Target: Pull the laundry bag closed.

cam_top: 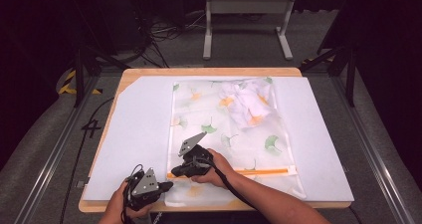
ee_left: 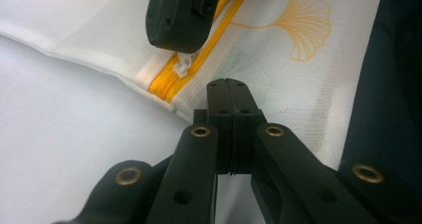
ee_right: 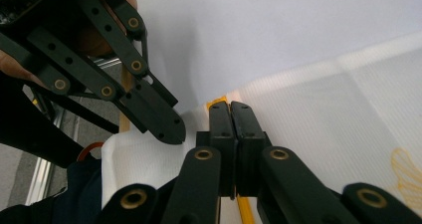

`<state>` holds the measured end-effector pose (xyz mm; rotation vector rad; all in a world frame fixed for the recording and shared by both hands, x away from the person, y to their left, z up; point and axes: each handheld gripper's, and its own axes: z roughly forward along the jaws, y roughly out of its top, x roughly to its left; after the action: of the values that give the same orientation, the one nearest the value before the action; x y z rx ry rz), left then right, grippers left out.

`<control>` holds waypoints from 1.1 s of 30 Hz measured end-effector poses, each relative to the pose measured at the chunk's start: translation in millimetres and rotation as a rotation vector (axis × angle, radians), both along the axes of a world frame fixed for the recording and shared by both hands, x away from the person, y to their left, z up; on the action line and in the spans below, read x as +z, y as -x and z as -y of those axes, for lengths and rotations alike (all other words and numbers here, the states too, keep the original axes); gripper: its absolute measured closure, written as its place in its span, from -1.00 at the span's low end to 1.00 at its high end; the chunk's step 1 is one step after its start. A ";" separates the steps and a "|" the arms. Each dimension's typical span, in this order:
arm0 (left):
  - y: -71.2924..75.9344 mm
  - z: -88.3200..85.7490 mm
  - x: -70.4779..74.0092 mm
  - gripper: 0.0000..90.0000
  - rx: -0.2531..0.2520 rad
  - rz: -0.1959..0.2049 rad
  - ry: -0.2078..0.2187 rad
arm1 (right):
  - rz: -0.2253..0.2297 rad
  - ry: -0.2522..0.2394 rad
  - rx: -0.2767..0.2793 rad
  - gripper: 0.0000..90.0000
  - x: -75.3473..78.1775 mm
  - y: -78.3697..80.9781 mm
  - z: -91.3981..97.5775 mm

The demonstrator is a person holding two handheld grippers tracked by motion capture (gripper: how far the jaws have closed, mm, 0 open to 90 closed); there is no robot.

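Two clenched grippers, left (cam_top: 166, 186) and right (cam_top: 175, 172), pinch my mesh bag (cam_top: 226, 134) lower-left beside its zipper (ee_left: 185, 69); uneven pulling risks jamming it.

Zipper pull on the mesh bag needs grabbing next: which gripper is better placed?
Right. The right gripper sits at the orange zipper's left end, by the white pull; the left gripper is on the bag's corner fabric.

Zipper pull (ee_left: 183, 66) (half hidden by gripper)

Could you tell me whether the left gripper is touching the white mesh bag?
Touching. In the left gripper view, the left gripper has its shut jaws pressed on the white mesh bag beside the orange zipper.
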<state>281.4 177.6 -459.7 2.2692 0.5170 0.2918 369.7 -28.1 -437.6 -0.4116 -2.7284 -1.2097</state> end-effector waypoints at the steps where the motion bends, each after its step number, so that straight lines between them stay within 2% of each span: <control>1: 0.0 0.0 -0.1 1.00 0.000 0.000 0.000 | 0.002 0.004 -0.004 0.96 -0.7 -0.9 1.1; 9: -0.1 -0.4 -0.2 1.00 -0.002 0.002 0.001 | 0.008 0.036 0.027 0.94 -3.8 -0.3 5.3; 17: 0.1 0.0 0.1 1.00 -0.002 0.003 -0.003 | -0.013 0.034 0.036 0.84 -8.9 -1.8 -0.4; 20: 0.1 -0.1 -0.1 1.00 -0.002 0.002 -0.002 | -0.035 0.031 0.021 0.83 -10.1 -0.7 -4.1; 22: 0.1 -0.2 -0.2 1.00 -0.002 0.002 -0.001 | -0.028 0.032 0.005 0.76 -10.1 -1.0 -6.0; 23: 0.2 -0.2 -0.2 1.00 -0.002 0.002 -0.001 | -0.042 0.031 -0.003 0.77 -10.5 -0.9 -6.9; 28: 0.0 -0.1 -0.1 1.00 -0.002 0.002 -0.002 | 0.019 0.055 -0.043 0.93 -10.5 6.0 -8.9; 33: 0.2 -0.2 -0.1 1.00 -0.001 0.002 -0.001 | 0.035 0.058 -0.045 1.00 -9.0 7.8 -6.8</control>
<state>281.3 177.8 -459.9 2.2696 0.5147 0.2944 361.9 -21.2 -446.7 -0.4654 -2.8037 -1.1613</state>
